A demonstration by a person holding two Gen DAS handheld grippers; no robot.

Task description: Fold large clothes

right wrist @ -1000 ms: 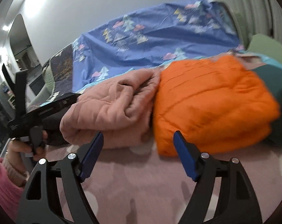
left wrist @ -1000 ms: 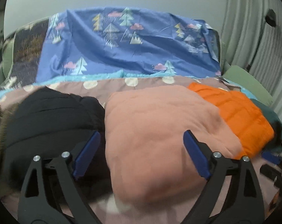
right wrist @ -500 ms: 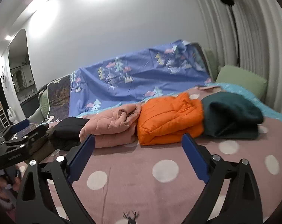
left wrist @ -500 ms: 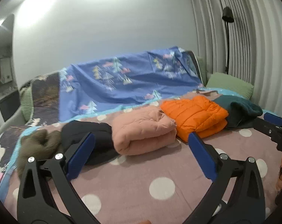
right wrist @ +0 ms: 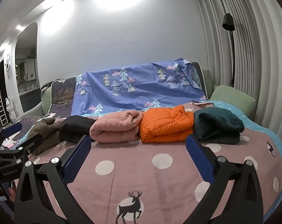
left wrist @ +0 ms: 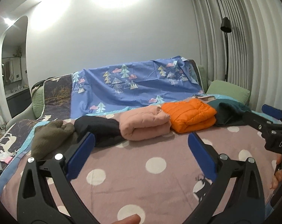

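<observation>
Several folded garments lie in a row at the back of the pink dotted blanket (left wrist: 155, 179): an olive one (left wrist: 51, 136), a black one (left wrist: 98, 128), a pink quilted jacket (left wrist: 145, 125), an orange puffer jacket (left wrist: 190, 116) and a dark teal one (left wrist: 228, 114). The same row shows in the right wrist view: pink (right wrist: 115, 128), orange (right wrist: 167, 127), teal (right wrist: 217, 127). My left gripper (left wrist: 139, 141) is open and empty, well in front of the row. My right gripper (right wrist: 138, 145) is open and empty, also in front of it.
A blue sheet with tree prints (left wrist: 137, 85) drapes the sofa back. A green pillow (left wrist: 228, 91) lies at the right, by a floor lamp (left wrist: 226, 26) and curtains. The other gripper shows at each view's edge (left wrist: 271, 128) (right wrist: 12, 149).
Both grippers have pulled back and up from close over the pink and orange jackets. The whole row of folded garments and the room have come into view. Both stay open.
</observation>
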